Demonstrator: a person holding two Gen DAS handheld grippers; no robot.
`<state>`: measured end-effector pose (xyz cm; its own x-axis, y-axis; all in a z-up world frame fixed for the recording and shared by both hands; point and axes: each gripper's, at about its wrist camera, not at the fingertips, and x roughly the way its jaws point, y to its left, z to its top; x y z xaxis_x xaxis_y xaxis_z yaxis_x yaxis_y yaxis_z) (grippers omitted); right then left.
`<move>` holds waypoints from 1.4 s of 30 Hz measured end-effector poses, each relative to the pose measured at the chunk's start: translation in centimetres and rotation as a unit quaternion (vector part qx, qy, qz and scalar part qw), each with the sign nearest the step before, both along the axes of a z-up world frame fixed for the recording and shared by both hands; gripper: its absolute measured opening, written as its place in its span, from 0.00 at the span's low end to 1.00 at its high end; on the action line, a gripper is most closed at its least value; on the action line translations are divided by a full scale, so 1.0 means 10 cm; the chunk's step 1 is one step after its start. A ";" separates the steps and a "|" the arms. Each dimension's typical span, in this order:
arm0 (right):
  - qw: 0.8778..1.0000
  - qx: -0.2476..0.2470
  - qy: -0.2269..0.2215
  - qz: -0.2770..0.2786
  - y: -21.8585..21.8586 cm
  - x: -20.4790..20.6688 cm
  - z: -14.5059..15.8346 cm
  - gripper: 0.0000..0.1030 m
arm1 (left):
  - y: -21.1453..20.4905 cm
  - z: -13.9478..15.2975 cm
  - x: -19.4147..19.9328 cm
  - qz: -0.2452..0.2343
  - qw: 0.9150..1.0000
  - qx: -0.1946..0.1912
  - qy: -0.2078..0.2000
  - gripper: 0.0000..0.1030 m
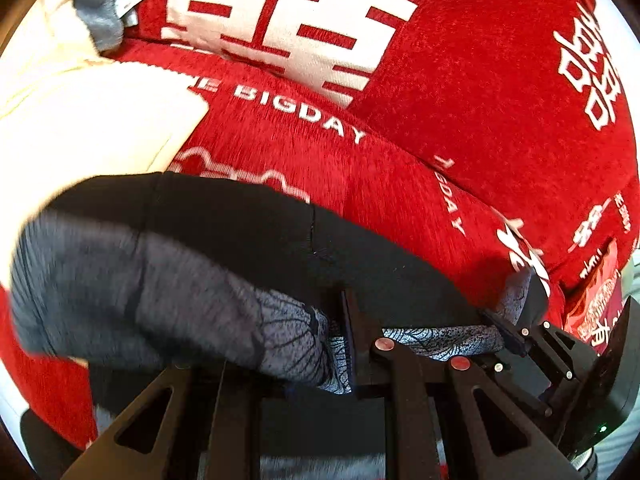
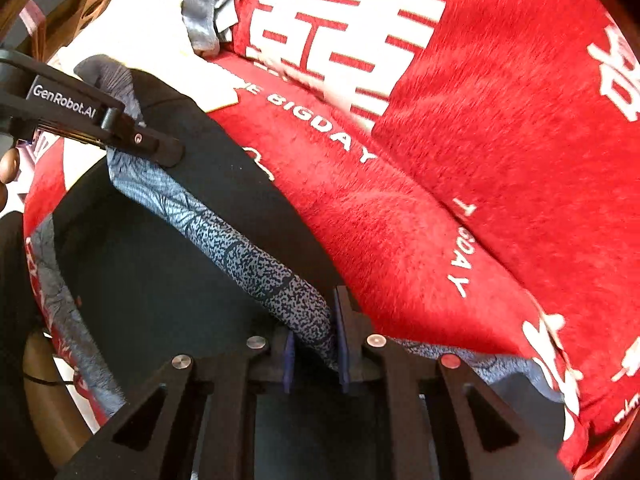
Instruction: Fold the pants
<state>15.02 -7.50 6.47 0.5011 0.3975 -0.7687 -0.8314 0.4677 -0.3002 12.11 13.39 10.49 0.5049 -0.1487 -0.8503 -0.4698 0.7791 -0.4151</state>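
The black pants [image 1: 240, 232] have a grey patterned waistband [image 1: 192, 300] and hang lifted over a red sofa cover. In the left wrist view my left gripper [image 1: 344, 344] is shut on the band, which bunches around its fingers. My right gripper [image 1: 510, 332] shows at the right of that view, clamped on the same band further along. In the right wrist view the patterned band [image 2: 256, 264] runs down between the pads of my right gripper [image 2: 316, 356], which is shut on it. My left gripper [image 2: 164, 150] grips the band's far end at upper left. The black pants [image 2: 168, 280] sag between them.
A red plush cover [image 1: 460, 80] with white characters and lettering spreads under and behind the pants. Cream cloth [image 1: 80, 120] and a grey garment [image 1: 100, 8] lie at the upper left. A red printed packet [image 1: 596, 308] sits at the right edge. A hand [image 2: 8, 168] shows at the left.
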 end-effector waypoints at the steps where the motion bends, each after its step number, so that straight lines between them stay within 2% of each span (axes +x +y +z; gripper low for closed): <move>1: 1.000 0.007 -0.002 -0.006 -0.04 -0.10 0.01 0.18 | -0.02 -0.01 -0.11 0.000 1.000 -0.006 -0.001 0.19; 8: 0.999 0.023 -0.019 -0.036 -0.28 -0.84 -0.07 0.17 | -0.19 -0.15 -0.79 -0.019 0.999 -0.026 -0.010 0.19; 13: 0.999 -0.029 -0.005 -0.036 -0.25 -1.31 -0.58 0.17 | -0.14 -0.56 -1.13 -0.011 0.998 -0.054 0.035 0.19; 16: 0.996 -0.071 -0.044 -0.042 -0.18 -1.50 -0.82 0.18 | -0.07 -0.74 -1.29 0.000 0.997 -0.063 0.051 0.20; 20: 0.993 -0.080 -0.071 -0.056 -0.15 -1.57 -0.89 0.19 | -0.04 -0.74 -1.35 -0.001 0.997 -0.060 0.057 0.23; 21: 0.992 -0.083 -0.075 -0.060 -0.14 -1.59 -0.90 0.21 | -0.04 -0.72 -1.36 0.001 0.997 -0.054 0.060 0.28; 22: 0.992 -0.087 -0.070 -0.059 -0.14 -1.59 -0.90 0.26 | -0.04 -0.70 -1.39 0.002 0.997 -0.033 0.070 0.40; 24: 0.993 -0.085 -0.062 -0.053 -0.16 -1.63 -0.86 0.34 | -0.02 -0.64 -1.48 0.007 0.996 0.013 0.085 0.49; 27: 0.996 -0.068 -0.041 -0.049 -0.25 -1.70 -0.72 0.41 | 0.04 -0.53 -1.61 0.005 0.994 0.053 0.091 0.49; 28: 0.997 -0.043 -0.019 -0.055 -0.32 -1.69 -0.62 0.43 | 0.06 -0.48 -1.66 0.008 0.994 0.066 0.090 0.49; 30: 0.996 0.010 0.020 -0.083 -0.44 -1.57 -0.44 0.47 | 0.09 -0.37 -1.70 0.014 0.992 0.092 0.085 0.49; 33: 0.989 0.050 0.047 -0.133 -0.53 -1.29 -0.31 0.60 | 0.01 -0.24 -1.61 0.007 0.992 0.107 0.064 0.49; 36: 0.980 0.040 0.067 -0.185 -0.51 -0.94 -0.41 0.61 | -0.19 -0.25 -1.36 -0.025 0.992 0.110 0.059 0.51; 37: 0.977 0.027 0.070 -0.200 -0.51 -0.86 -0.46 0.61 | -0.25 -0.29 -1.28 -0.033 0.991 0.113 0.064 0.61; 39: 0.971 0.000 0.087 -0.223 -0.52 -0.73 -0.57 0.61 | -0.39 -0.41 -1.13 -0.043 0.987 0.129 0.090 0.72; 42: 0.967 0.034 0.102 -0.231 -0.67 -0.77 -0.46 0.61 | -0.54 -0.57 -1.02 -0.067 0.975 0.172 0.126 0.72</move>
